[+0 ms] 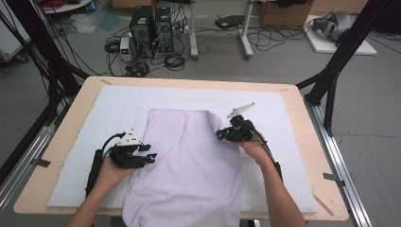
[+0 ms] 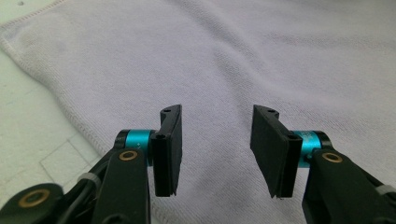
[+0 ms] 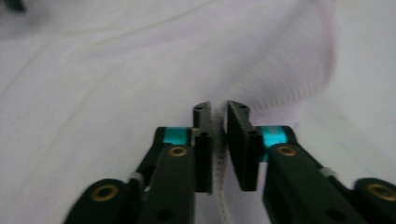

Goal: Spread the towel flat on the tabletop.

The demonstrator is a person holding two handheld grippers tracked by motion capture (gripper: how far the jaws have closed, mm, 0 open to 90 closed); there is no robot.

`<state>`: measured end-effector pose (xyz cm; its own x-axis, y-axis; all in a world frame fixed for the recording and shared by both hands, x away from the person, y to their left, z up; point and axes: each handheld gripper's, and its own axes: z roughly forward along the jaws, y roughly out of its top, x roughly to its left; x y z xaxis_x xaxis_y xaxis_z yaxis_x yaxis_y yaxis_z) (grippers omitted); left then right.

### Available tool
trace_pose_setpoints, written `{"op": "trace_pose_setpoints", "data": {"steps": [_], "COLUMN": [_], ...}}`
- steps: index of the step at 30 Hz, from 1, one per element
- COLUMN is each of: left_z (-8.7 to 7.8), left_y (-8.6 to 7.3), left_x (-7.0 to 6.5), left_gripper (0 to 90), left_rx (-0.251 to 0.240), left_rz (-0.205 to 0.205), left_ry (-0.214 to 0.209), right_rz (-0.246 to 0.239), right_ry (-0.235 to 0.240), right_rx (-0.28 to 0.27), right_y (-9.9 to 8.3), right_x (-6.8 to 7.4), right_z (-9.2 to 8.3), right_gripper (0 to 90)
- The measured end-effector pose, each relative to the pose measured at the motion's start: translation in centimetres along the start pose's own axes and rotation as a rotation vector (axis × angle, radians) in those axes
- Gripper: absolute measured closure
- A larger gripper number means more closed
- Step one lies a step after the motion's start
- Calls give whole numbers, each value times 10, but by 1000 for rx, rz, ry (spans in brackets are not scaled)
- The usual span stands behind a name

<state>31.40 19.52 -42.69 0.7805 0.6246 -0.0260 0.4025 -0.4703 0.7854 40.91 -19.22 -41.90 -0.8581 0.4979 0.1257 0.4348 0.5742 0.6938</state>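
The high view is evenly and softly lit, seemingly from overhead, with faint shadows under the hands and no glare on the table (image 1: 66, 137). It is slightly soft and low in detail; straight lines bow a little toward the corners. The left gripper view is bright and sharp, the towel (image 2: 243, 60) weave crisp in the middle of the frame. The right gripper view is smeared throughout, perhaps by motion, washed pale at its upper left.

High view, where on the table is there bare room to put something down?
The white mat is bare beyond the lilac terry towel: a wide strip along the far edge, plus patches beside each hand. The wooden table rim is narrow. The middle, near both tongs, is crowded.
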Motion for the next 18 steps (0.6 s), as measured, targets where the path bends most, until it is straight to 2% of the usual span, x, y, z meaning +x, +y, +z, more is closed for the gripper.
{"op": "trace_pose_setpoints", "data": {"steps": [1, 2, 4, 6, 7, 12, 16, 18], "left_z": [0, 0, 0, 0, -1, 1, 4, 4], "left_y": [0, -1, -1, -1, -1, -2, -2, -2], "left_x": [0, 1, 1, 1, 2, 2, 0, -1], "left_gripper": [538, 537, 533, 530, 529, 525, 523, 521], "left_rx": [4, 7, 3, -3, -3, 2, 18, 27], "left_rz": [-1, 2, -6, -7, -7, -9, 3, 11], "left_ry": [1, 1, 5, 6, 4, 3, 2, -1], "right_rz": [-21, -17, 1, 13, 3, -74, -117, -129], "right_ry": [-12, -18, -64, -85, -87, -33, -54, -66], "right_rx": [-2, -25, -59, -73, -72, -9, 18, 47], "right_y": [3, 4, 7, 9, 10, 12, 16, 17], "right_x": [6, 8, 7, 7, 8, 20, 28, 30], "right_z": [-1, -3, -7, -7, -5, 16, 34, 43], "right_gripper": [728, 704, 680, 649, 641, 582, 583, 639]}}
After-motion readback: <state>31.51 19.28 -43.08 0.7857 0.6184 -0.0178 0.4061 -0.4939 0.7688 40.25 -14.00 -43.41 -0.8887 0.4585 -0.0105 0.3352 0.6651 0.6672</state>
